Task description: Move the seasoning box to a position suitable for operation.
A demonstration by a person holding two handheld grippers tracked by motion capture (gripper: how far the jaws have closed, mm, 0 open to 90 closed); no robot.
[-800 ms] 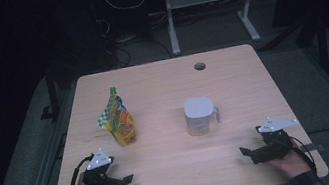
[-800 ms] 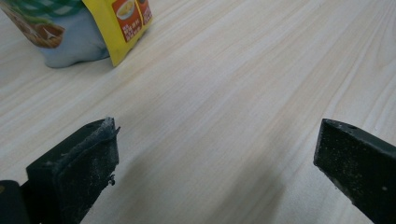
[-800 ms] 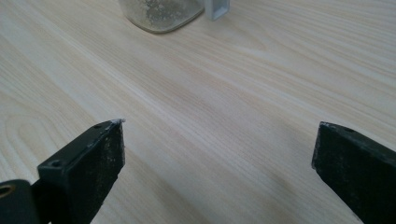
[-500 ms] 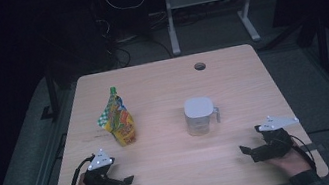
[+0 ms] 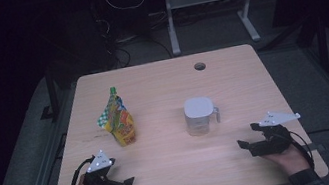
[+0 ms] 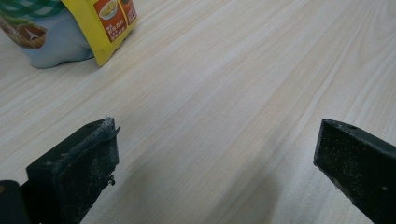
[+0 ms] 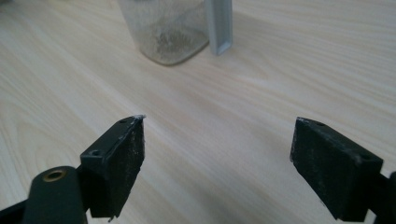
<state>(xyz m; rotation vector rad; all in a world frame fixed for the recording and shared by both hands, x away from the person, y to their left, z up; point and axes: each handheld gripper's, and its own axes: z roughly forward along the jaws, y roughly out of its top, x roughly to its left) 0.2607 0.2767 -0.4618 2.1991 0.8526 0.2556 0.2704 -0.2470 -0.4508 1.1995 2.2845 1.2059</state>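
Both your left gripper (image 5: pixel 126 182) and right gripper (image 5: pixel 245 145) rest on the table with jaws apart, empty. The soft yellow-and-green spouted pouch (image 5: pixel 118 120) stands left of centre — light, probably crinkly and slippery — so pinch its upper body.

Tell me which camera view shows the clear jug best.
The high view: the whole jug, white lid and side handle, stands upright right of the snack pouch. The right gripper view cuts off its top, showing its clear base and handle. The left gripper view looks at the pouch instead.
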